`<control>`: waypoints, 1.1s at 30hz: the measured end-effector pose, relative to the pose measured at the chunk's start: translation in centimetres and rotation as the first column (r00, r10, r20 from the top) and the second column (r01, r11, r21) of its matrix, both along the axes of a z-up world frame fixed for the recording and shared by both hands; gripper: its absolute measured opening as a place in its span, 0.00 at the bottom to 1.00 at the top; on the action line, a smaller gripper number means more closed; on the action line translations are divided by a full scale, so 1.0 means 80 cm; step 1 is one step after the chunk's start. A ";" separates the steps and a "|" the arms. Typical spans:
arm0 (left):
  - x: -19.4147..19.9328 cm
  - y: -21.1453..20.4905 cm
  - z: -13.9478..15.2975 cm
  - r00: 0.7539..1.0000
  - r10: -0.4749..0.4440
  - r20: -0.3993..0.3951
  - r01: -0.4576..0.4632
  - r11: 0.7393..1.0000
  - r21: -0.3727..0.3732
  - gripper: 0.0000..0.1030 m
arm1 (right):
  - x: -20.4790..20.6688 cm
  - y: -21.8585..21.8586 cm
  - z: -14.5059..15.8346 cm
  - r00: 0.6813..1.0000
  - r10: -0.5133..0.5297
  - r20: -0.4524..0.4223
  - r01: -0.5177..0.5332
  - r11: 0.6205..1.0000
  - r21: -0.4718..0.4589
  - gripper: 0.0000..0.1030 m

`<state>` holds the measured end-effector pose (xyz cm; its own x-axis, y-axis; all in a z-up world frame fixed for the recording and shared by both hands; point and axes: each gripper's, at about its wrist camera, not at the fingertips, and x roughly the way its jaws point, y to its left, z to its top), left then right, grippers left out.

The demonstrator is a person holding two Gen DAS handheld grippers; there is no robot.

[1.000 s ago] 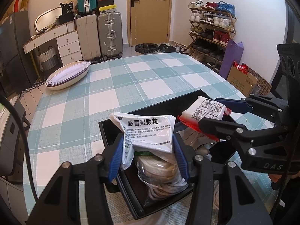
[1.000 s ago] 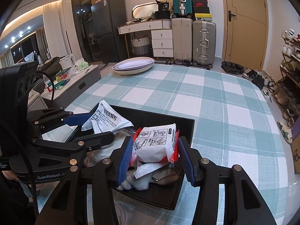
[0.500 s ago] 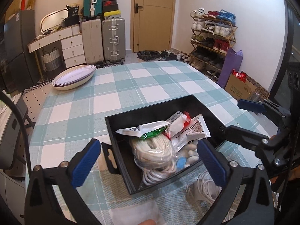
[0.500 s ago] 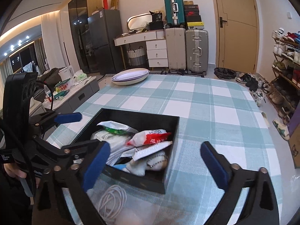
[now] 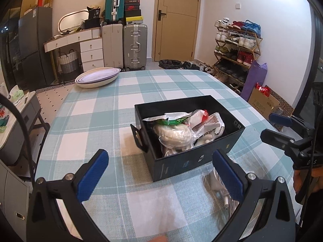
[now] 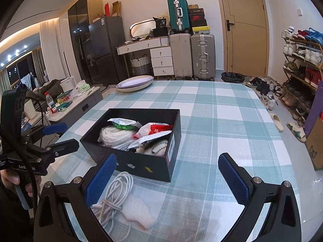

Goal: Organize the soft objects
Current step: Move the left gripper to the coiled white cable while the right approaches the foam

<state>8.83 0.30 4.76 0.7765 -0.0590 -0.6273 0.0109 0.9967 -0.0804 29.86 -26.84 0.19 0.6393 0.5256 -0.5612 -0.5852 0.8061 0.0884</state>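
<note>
**Both hand-held grippers wide open, box packed**

Left hand-held gripper point(image 5: 160, 176) is hovering w/ jaws spread wide, gripping nothing; same for right hand-held gripper point(image 6: 167, 178). Black box point(image 6: 129, 164) is sitting on the checked surface point(image 6: 218, 125), nearer the near edge than the far one. Inside it: a white bundle in clear plastic point(image 5: 174, 136), a green-and-white packet point(image 5: 171, 119) on top, a red-and-white packet point(image 6: 156, 129), plus a bead chain point(image 6: 159, 148). Outside the box, by the near edge, a coiled white cable point(image 6: 116, 191) is lying beside a piece of white foam wrap point(image 6: 137, 210), touching it. Stacked oval dishes point(image 5: 97, 77) are resting at the far left corner.
</note>
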 end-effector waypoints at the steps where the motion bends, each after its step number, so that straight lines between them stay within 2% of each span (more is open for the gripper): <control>1: -0.001 0.000 0.000 1.000 0.002 -0.003 -0.002 1.000 0.002 1.00 | -0.004 -0.002 0.000 1.000 0.005 0.001 -0.005 1.000 -0.004 1.00; 11: -0.026 -0.024 0.002 1.000 -0.018 0.015 0.018 0.999 0.033 1.00 | -0.028 -0.013 -0.005 0.999 0.053 0.010 -0.053 0.998 -0.036 1.00; 18: -0.031 -0.046 -0.004 0.999 -0.054 -0.001 0.054 0.998 0.044 1.00 | -0.032 -0.014 -0.006 0.997 0.079 0.005 -0.079 0.996 -0.050 1.00; 33: -0.030 -0.079 -0.024 0.989 -0.131 -0.068 0.132 0.991 0.017 1.00 | -0.024 -0.018 -0.029 0.994 0.100 -0.048 -0.104 0.990 -0.092 1.00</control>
